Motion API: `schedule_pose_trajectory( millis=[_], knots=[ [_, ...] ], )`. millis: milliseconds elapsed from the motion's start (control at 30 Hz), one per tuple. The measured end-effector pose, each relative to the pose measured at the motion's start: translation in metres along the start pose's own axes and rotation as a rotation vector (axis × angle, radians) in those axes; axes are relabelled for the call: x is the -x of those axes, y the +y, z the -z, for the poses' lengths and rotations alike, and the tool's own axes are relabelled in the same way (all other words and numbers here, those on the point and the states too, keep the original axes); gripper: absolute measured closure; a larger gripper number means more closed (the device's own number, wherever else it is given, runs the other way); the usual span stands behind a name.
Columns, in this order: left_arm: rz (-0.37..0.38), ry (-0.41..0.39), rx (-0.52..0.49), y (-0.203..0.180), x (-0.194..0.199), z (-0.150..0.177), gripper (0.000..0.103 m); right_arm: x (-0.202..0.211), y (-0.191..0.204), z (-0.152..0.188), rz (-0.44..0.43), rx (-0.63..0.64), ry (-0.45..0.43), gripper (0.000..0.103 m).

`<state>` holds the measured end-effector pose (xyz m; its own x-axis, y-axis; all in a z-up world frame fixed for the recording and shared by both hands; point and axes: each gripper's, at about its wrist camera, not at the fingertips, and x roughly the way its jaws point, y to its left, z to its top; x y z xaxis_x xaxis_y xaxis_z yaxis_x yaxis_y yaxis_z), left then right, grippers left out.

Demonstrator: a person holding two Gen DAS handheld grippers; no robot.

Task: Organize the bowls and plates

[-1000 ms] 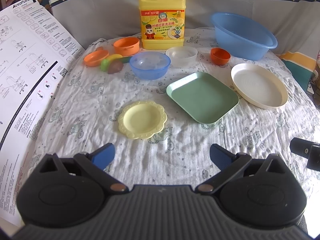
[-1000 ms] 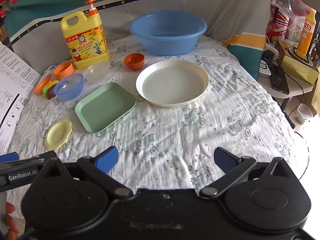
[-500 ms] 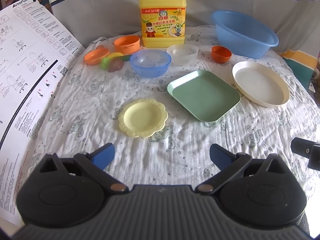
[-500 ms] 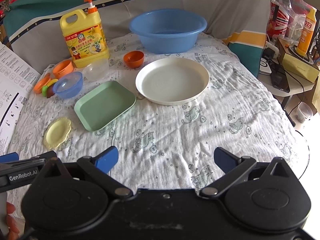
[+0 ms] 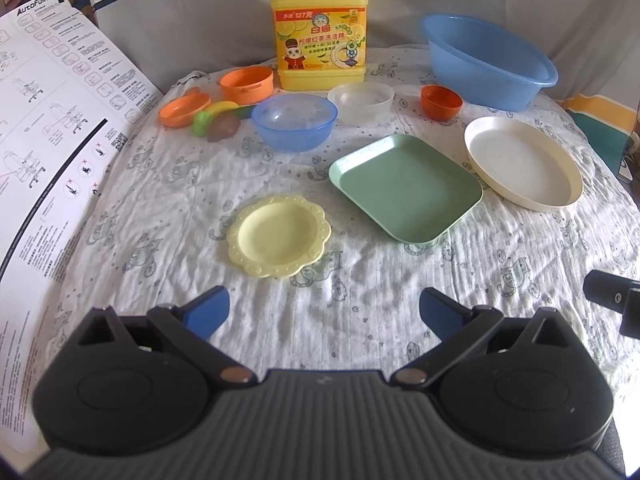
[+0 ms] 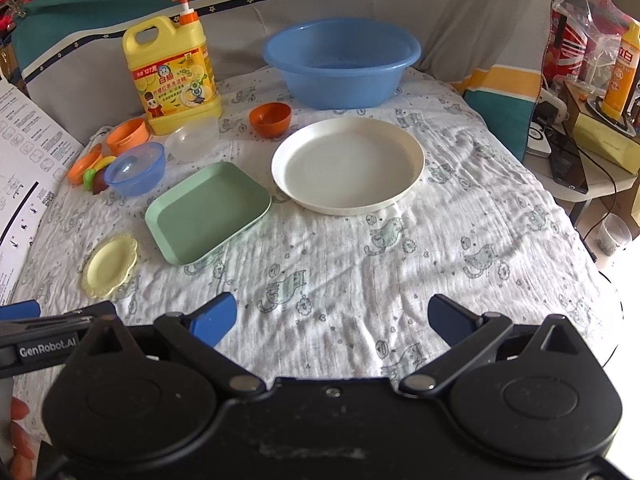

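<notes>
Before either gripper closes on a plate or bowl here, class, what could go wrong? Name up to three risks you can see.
1. The yellow plate lies flat on wrinkled cloth; a finger sliding under its thin rim may snag and drag the cloth.
2. The blue bowl sits close to the clear bowl and toy fruit; reaching in could knock them.
3. The open left gripper and right gripper are side by side and might collide.

Place: somebody's home, lived-in room rather than a lab
Bench cover: cat-print cloth [image 6: 460, 216], wrinkly
Giveaways: dish soap jug [image 6: 176, 76], blue washbasin [image 6: 340, 64]
Side clutter: snack bags [image 6: 576, 36], cables [image 6: 600, 184] on a little side table [image 6: 600, 176]
</notes>
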<state>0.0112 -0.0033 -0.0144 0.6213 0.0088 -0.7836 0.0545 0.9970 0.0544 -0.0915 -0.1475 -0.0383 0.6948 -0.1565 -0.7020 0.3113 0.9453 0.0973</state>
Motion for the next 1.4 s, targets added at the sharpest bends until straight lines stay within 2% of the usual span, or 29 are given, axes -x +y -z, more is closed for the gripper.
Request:
schedule_pose_trajectory(
  millis=[267,433,600,733,867,1033,1133,1167,1233,1300,1400],
  knots=[
    [0.039,-0.024,-0.009,-0.007,-0.022,-0.021,0.0,-0.018,-0.022,-0.012,-0.056,0.007,-0.086,0.0],
    [0.116,-0.025,-0.037,-0.021,-0.045,-0.042,0.0,-0.04,-0.039,-0.027,-0.043,0.021,-0.102,0.0],
    [0.133,-0.01,-0.086,-0.049,-0.071,-0.068,0.0,-0.066,-0.063,-0.047,-0.036,-0.023,-0.095,0.0],
    [0.113,-0.019,-0.147,-0.076,-0.091,-0.091,0.0,-0.091,-0.086,-0.064,-0.006,-0.09,-0.092,0.0],
    [0.121,-0.034,-0.205,-0.106,-0.109,-0.113,0.0,-0.114,-0.11,-0.078,0.0,-0.139,-0.122,0.0],
    [0.146,-0.021,-0.25,-0.14,-0.14,-0.136,0.0,-0.148,-0.124,-0.092,-0.026,-0.153,-0.105,0.022],
    [0.151,-0.006,-0.278,-0.156,-0.157,-0.144,0.007,-0.169,-0.128,-0.098,-0.034,-0.148,-0.08,0.037],
    [0.152,0.002,-0.282,-0.161,-0.162,-0.146,0.01,-0.175,-0.127,-0.1,-0.041,-0.147,-0.073,0.04],
    [0.162,0.03,-0.282,-0.165,-0.174,-0.149,0.016,-0.187,-0.126,-0.102,-0.061,-0.143,-0.055,0.056],
    [0.177,0.061,-0.275,-0.166,-0.183,-0.147,0.026,-0.196,-0.123,-0.104,-0.07,-0.133,-0.042,0.066],
    [0.207,0.08,-0.273,-0.167,-0.19,-0.145,0.035,-0.204,-0.119,-0.104,-0.082,-0.121,-0.053,0.07]
  ],
)
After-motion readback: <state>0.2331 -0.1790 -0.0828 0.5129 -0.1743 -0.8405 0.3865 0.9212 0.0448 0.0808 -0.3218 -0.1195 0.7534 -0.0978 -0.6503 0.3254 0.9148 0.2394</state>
